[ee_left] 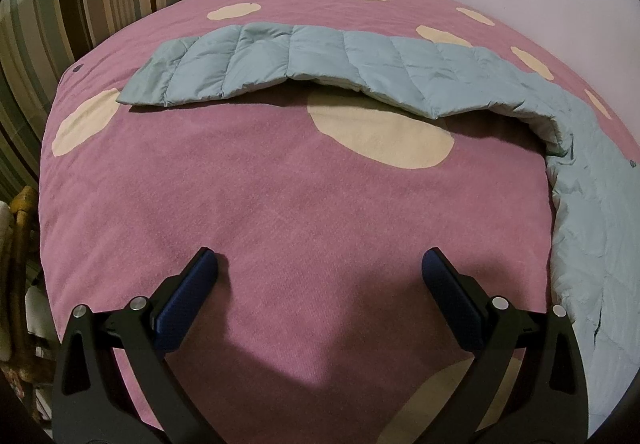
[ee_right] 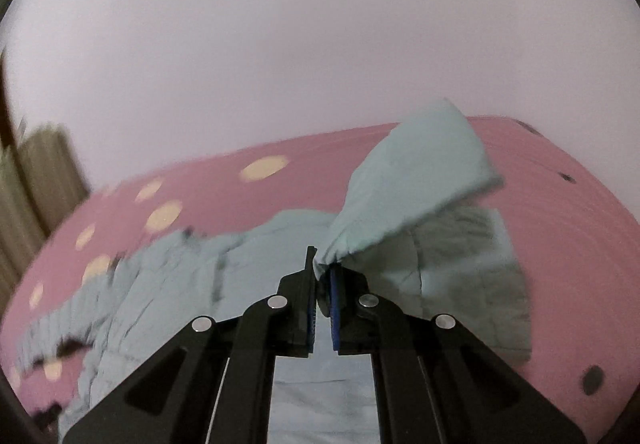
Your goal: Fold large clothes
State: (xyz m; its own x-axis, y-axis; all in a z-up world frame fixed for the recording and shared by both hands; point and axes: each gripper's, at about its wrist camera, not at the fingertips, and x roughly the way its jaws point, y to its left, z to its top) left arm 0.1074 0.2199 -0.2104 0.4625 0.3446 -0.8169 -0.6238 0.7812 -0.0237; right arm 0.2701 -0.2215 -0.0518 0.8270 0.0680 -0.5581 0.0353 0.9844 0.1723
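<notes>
Here the right gripper point(ee_right: 322, 264) pinches the blue jacket point(ee_right: 404, 200); the left gripper point(ee_left: 320, 264) hangs wide apart above the bed point(ee_left: 280, 212); no writing shows.

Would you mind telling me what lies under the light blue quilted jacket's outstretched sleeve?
Under the quilted jacket's sleeve lies the pink bedspread with cream dots; one large dot pokes out from beneath its raised edge. Whatever sits further under the padding is covered.

Pale blue quilted jacket point(ee_left: 280, 60) on the pink spotted bed point(ee_left: 280, 204). One sleeve lies flat across the far side; body bunched along the right edge. A sleeve end point(ee_right: 416, 180) is lifted clear of the body, blurred.
</notes>
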